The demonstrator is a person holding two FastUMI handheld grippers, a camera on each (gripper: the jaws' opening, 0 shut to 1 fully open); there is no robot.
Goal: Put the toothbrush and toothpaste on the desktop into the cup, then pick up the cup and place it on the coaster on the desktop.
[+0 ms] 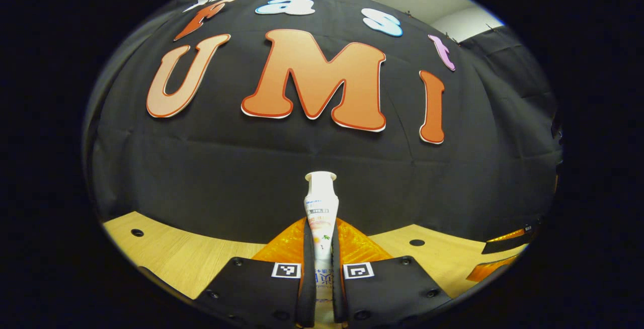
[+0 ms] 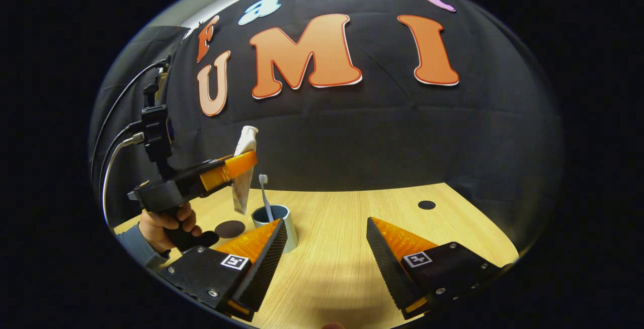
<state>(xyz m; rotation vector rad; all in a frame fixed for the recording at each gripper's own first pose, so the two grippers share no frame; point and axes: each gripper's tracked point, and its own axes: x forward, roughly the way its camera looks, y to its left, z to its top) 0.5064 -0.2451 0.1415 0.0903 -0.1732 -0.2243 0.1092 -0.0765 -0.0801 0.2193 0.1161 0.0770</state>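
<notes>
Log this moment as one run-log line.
left hand-held gripper: shut on white toothpaste tube | right hand-held gripper: open | white toothbrush: in grey cup

Wooden desktop (image 2: pixel 342 248) with cup (image 2: pixel 282 218), coaster (image 2: pixel 230 228)

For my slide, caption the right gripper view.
Left gripper holds white toothpaste tube above grey cup containing toothbrush.

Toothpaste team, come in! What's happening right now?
Left gripper shut on toothpaste, held above cup. Right gripper open. Toothbrush in cup. Nothing in the way.
</notes>
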